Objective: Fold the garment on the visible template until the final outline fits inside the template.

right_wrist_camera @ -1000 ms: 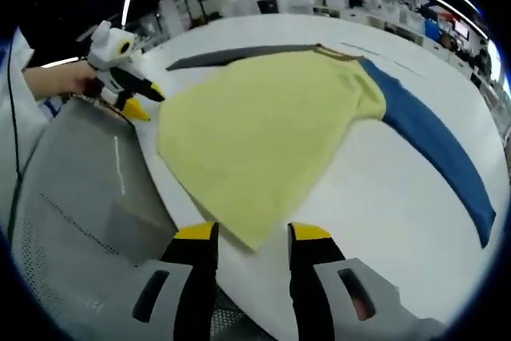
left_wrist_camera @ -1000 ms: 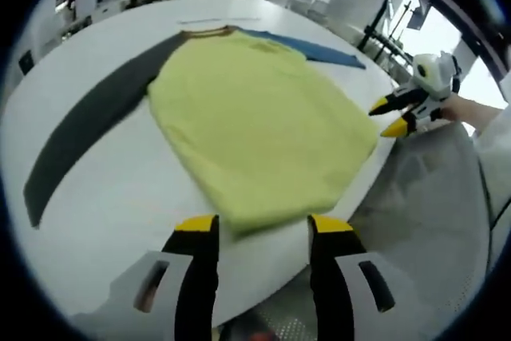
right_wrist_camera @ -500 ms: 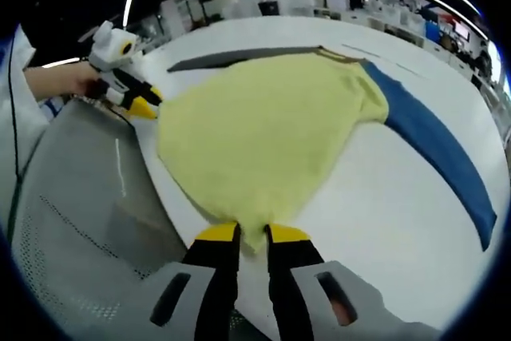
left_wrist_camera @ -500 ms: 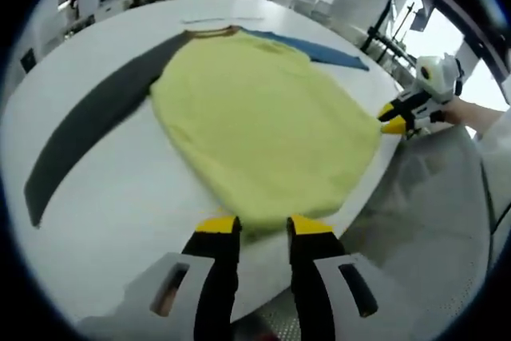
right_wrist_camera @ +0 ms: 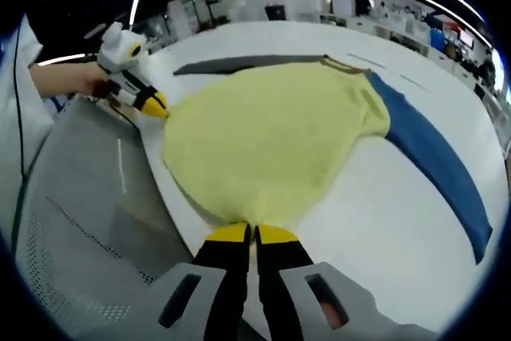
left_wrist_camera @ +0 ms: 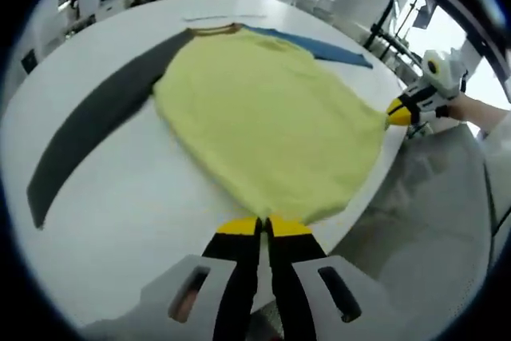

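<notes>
I have the yellow garment [left_wrist_camera: 263, 125] lying flat on the white desk [left_wrist_camera: 120, 197], its grey sleeve [left_wrist_camera: 88, 129] and blue sleeve [right_wrist_camera: 435, 157] spread out. My left gripper [left_wrist_camera: 263, 227] pinches one hem corner, fingers closed; my right gripper [right_wrist_camera: 253, 233] grips the other corner likewise.

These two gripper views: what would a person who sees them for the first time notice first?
First, the large yellow sweater spread flat on the white table, with a dark grey sleeve stretched to one side and a blue sleeve to the other. Next, the left hand-held gripper and the right hand-held gripper are each closed on a bottom corner of the sweater at the table's near edge.
</notes>
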A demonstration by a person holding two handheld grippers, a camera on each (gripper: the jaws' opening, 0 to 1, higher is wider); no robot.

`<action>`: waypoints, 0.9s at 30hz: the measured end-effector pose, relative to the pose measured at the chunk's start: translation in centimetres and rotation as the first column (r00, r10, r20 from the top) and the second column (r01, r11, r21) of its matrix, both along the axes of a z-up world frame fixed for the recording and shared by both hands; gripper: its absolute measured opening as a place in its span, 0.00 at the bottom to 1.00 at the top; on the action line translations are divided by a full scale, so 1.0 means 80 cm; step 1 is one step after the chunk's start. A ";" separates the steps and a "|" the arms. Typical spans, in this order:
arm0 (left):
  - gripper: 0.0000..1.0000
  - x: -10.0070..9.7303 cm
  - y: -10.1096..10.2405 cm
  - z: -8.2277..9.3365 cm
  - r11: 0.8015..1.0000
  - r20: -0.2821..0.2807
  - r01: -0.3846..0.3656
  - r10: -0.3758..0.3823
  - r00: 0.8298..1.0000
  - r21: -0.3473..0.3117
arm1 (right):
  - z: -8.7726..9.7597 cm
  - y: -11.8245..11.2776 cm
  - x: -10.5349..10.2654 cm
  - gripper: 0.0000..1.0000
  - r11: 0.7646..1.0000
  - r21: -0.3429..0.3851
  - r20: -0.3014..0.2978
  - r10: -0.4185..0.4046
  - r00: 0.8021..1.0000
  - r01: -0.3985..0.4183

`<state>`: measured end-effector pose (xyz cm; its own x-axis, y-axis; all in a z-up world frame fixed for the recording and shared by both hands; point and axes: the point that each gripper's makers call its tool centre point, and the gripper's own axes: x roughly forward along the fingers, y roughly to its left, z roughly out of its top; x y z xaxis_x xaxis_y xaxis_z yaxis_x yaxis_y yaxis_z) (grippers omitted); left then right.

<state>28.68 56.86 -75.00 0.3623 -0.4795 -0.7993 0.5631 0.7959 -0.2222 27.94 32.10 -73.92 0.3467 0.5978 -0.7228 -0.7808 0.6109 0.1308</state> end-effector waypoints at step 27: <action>0.00 0.109 0.019 0.109 1.000 0.175 0.001 -0.001 0.985 0.002 | 0.086 -0.005 0.125 0.02 0.998 -0.028 0.170 0.053 0.984 -0.049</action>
<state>37.36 58.38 -66.29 0.4963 -0.4781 -0.7246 0.5940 0.7957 -0.1182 37.91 31.71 -67.00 0.4356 0.6012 -0.6700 -0.8207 0.5710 -0.0213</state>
